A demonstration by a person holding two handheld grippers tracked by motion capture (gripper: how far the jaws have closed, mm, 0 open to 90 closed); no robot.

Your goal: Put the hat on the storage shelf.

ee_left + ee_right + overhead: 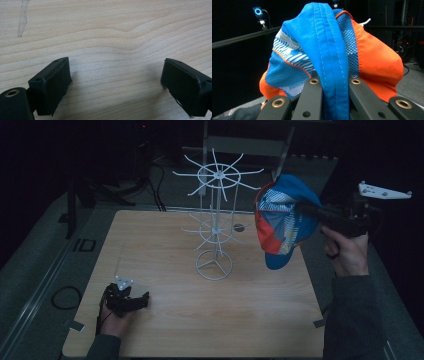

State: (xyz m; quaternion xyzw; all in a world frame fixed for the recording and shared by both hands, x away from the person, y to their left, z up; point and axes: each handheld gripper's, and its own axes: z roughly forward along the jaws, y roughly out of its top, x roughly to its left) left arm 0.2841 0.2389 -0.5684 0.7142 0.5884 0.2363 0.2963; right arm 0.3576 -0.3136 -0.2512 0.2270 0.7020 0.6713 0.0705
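cap on its way to the rack

the right gripper (pixel 300 209) is pinching a blue and orange cap (pixel 282 220) by its blue edge and holding it up in the air, just beside the top of the white wire rack (pixel 216 220). the cap is not hanging on any arm of the rack yet, so picking it up looks done and hanging it looks left to do. the left gripper (pixel 145 299) is resting low on the wooden table (pixel 165 245) with its jaws spread wide and nothing between them

The cap (pixel 281 222) is blue and orange with white stripes; the wire rack (pixel 215 220) is white.
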